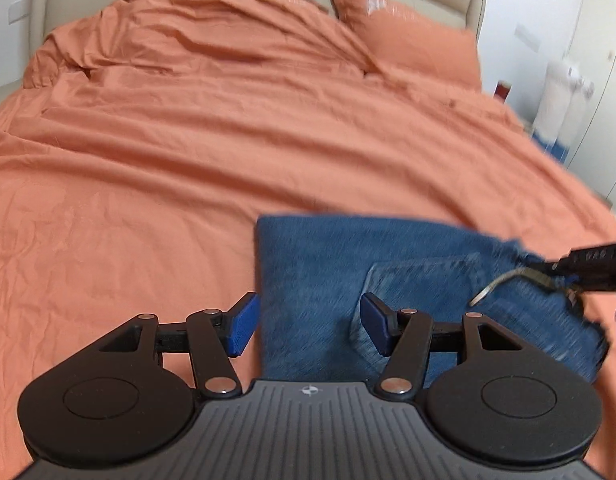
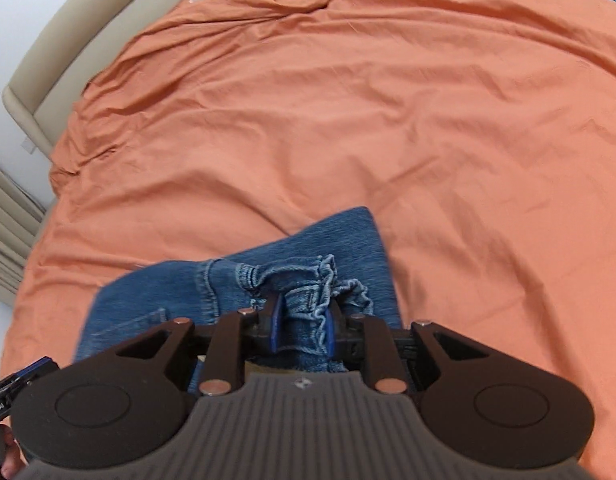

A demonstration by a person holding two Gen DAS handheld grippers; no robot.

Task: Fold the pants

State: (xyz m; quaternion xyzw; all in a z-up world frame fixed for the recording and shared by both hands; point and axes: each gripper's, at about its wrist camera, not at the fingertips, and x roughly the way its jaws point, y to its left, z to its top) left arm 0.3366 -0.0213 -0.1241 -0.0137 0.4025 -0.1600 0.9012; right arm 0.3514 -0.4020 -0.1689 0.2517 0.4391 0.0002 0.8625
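While your left gripper (image 1: 310,326) hangs over the near part of the bed, its blue pads (image 1: 241,330) stand wide apart with nothing pinched between them. Below them lie the blue jeans (image 1: 320,264), folded into a thick, roughly rectangular stack on the orange duvet (image 1: 187,152); the left edge runs straight, a back pocket faces up, and the right-hand end looks ragged and blurred. Your right gripper (image 1: 588,270) reaches in from the right edge at that end. An orange pillow (image 1: 408,36) sits at the far right against the beige headboard (image 1: 472,0).

In the right wrist view, your right gripper (image 2: 301,330) is clamped on a bunched wad of the jeans (image 2: 348,236): gathered elastic waistband and stitched seams are squeezed between the two blue pads (image 2: 276,326). The rest of the denim spreads flat ahead and to the left on the duvet (image 2: 388,100), with a pocket corner showing at the left. The headboard (image 2: 67,48) curves along the upper left.
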